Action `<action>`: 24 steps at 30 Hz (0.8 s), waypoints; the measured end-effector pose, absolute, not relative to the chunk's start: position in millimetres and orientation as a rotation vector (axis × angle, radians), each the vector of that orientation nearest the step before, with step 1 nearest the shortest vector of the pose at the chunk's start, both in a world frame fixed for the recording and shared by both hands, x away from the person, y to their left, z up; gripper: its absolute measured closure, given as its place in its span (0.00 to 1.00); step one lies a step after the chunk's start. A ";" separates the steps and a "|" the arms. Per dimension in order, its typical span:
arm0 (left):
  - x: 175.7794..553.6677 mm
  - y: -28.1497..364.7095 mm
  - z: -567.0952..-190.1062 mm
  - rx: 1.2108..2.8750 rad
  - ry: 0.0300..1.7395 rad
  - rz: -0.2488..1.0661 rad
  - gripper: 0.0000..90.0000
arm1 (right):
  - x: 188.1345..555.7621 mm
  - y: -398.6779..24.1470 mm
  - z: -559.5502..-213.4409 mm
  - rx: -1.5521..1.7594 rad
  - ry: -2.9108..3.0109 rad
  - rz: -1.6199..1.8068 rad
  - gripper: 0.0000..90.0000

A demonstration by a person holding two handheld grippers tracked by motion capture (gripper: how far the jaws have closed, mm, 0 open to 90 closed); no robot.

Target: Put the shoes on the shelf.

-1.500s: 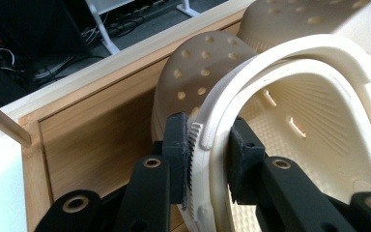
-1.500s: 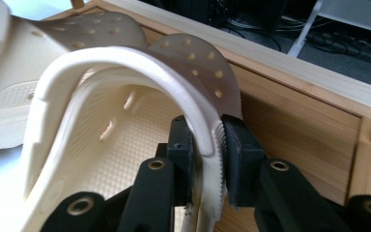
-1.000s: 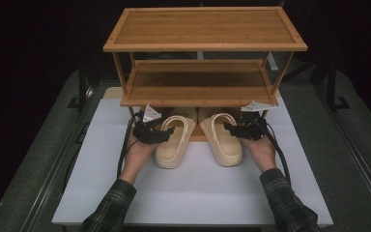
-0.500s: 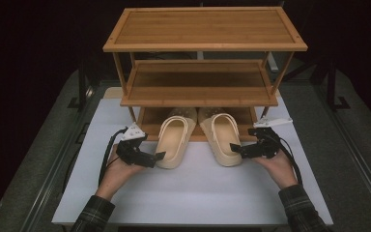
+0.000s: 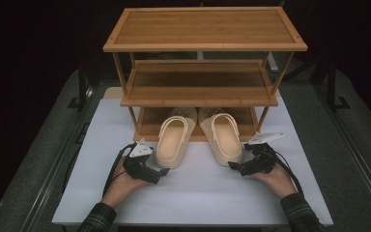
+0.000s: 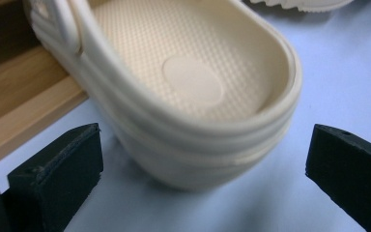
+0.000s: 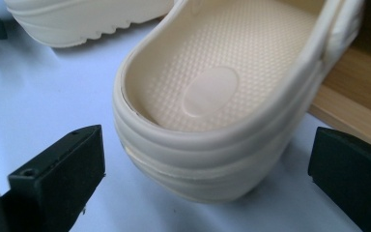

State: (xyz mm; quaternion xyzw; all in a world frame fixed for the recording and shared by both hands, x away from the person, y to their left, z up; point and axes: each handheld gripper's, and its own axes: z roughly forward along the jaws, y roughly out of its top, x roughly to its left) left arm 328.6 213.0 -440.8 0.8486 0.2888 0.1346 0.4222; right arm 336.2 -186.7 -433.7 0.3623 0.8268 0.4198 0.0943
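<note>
Two cream clogs lie side by side, toes on the rack's bottom shelf and heels out on the white table top (image 5: 198, 198). My left gripper (image 5: 162, 173) lies low on the table just behind the left clog (image 5: 174, 142), and its jaws have just been opening. In the left gripper view that clog's heel (image 6: 188, 87) sits ahead of the left gripper (image 6: 204, 140), untouched. My right gripper (image 5: 234, 166), likewise just opened, lies behind the right clog (image 5: 224, 140). The right clog's heel (image 7: 222, 96) is free of the right gripper (image 7: 207, 145).
A three-tier bamboo shoe rack (image 5: 203, 96) stands at the back of the table, its two upper shelves bare. Its bottom board (image 6: 9, 106) shows beside the left clog, and its edge (image 7: 357, 92) beside the right. Dark floor and metal rails (image 5: 53, 164) flank the table.
Both hands have drawn back from the clogs' sides toward the near edge and sunk to the table. Both grippers' jaws have spread. The clogs stay where they were.
</note>
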 end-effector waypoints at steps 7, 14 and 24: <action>337.3 202.5 -447.1 2.138 0.730 0.343 0.00 | 342.9 -178.3 -441.6 1.067 2.483 1.216 0.00; 342.5 194.2 -445.5 2.105 0.752 0.328 0.00 | 348.3 -169.3 -442.1 1.078 2.479 1.219 0.00; 351.4 162.4 -444.8 2.094 0.712 0.324 0.00 | 353.8 -143.2 -440.4 1.049 2.460 1.211 0.00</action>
